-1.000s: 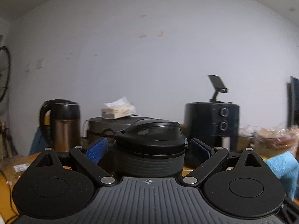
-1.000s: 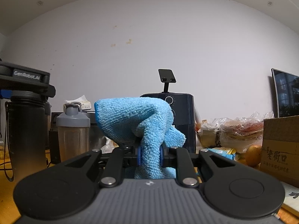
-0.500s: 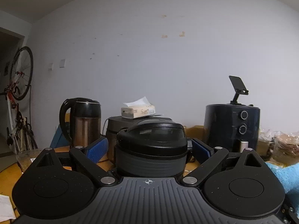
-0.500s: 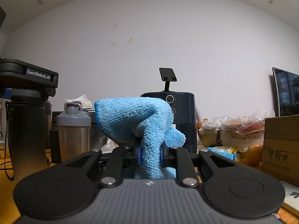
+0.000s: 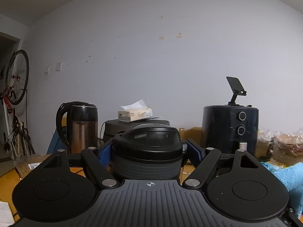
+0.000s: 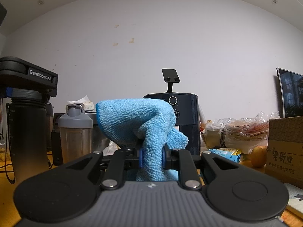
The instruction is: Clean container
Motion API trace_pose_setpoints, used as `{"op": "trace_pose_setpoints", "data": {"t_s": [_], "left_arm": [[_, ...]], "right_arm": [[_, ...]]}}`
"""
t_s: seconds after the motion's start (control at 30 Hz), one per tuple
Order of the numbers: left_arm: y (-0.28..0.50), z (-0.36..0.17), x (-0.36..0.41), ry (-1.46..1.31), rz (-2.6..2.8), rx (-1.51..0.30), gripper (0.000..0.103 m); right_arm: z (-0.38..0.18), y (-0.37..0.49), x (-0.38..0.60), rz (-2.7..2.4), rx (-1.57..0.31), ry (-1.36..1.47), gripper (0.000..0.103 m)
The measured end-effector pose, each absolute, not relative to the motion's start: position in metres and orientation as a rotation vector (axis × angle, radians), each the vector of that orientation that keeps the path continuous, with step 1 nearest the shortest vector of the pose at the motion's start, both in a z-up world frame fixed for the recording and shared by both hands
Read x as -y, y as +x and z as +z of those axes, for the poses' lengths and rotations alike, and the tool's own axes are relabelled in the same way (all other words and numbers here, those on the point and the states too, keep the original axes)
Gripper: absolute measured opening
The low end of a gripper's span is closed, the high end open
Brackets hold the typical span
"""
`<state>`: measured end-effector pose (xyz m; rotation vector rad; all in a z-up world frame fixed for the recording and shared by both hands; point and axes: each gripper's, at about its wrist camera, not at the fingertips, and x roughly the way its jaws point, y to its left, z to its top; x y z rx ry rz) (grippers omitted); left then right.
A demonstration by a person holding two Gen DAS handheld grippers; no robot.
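**Left jaws closing on the bottle's lid, cloth held ready**

The tall dark translucent plastic bottle with a ribbed grey collar and black flip-top lid (image 5: 149,151) stands upright on the orange-brown wooden table (image 5: 7,177), its long axis vertical and its lid pointing straight up. In the right wrist view the same bottle rises at the far left, its base on the table.

The left gripper (image 5: 146,152) reaches in level at lid height, and its jaws are closing. The blue pads (image 5: 105,154) sit against the collar on either side with no clear gap, so I judge the grip as just made. To do this step well, the pads should bear squarely on the ribbed collar, not on the smooth domed cap above, where they could slip. The gripper should stay level so the bottle is not levered off its base. A tall bottle held only near the top can swing, so any lift calls for a slow start.

The right gripper (image 6: 151,157) is nearly closed, pinching a fluffy sky-blue microfibre cloth (image 6: 140,121) that bunches up above the jaws. It hovers beside the bottle, not touching it.

Farther back stand a grey-lidded clear shaker cup (image 6: 75,132), a black-handled steel kettle (image 5: 81,124) and a black two-dial air fryer (image 5: 230,128).
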<state>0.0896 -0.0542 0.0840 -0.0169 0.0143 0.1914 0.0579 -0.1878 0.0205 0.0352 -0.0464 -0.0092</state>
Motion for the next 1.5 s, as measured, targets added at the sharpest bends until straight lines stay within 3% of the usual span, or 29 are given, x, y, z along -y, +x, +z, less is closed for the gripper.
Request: {"op": "trace_pose_setpoints", "data": {"t_s": [1.5], "left_arm": [[0.103,0.08,-0.035,-0.073,-0.452,-0.021,0.075]], "right_arm": [[0.022,0.06,0.185,0.005,0.032,0.035,0.015]]}}
